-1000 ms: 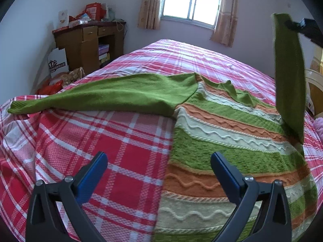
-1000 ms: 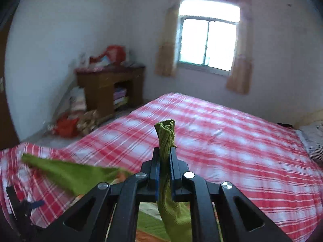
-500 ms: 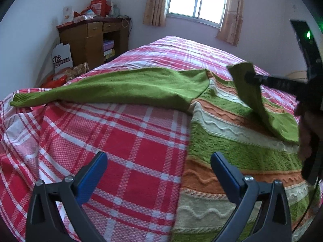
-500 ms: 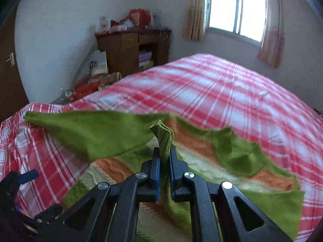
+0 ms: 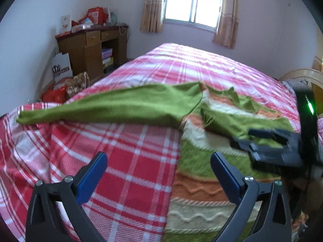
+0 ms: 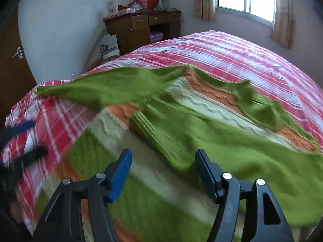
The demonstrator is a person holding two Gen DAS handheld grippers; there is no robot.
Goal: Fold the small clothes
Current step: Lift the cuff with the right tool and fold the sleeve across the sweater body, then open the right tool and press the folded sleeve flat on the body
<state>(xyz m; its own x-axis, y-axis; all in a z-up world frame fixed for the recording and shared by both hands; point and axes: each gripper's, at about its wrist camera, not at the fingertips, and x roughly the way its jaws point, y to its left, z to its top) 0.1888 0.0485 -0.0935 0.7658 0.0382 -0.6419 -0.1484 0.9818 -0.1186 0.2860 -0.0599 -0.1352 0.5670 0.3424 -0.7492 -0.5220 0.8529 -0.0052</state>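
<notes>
Tilting downward, right tool [image 6: 162,166] opening

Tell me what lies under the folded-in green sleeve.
The sleeve lies across the sweater's striped body; green, cream and orange bands show around it. The part beneath is covered, as is the plaid bedspread below.

Striped green sweater [image 6: 181,137] flat, one sleeve [image 6: 201,139] folded across.

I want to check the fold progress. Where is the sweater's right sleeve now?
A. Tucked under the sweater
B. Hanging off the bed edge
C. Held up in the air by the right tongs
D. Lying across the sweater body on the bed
D: the right sleeve lies across the striped sweater, and the opening right tongs no longer pinch it.
</notes>
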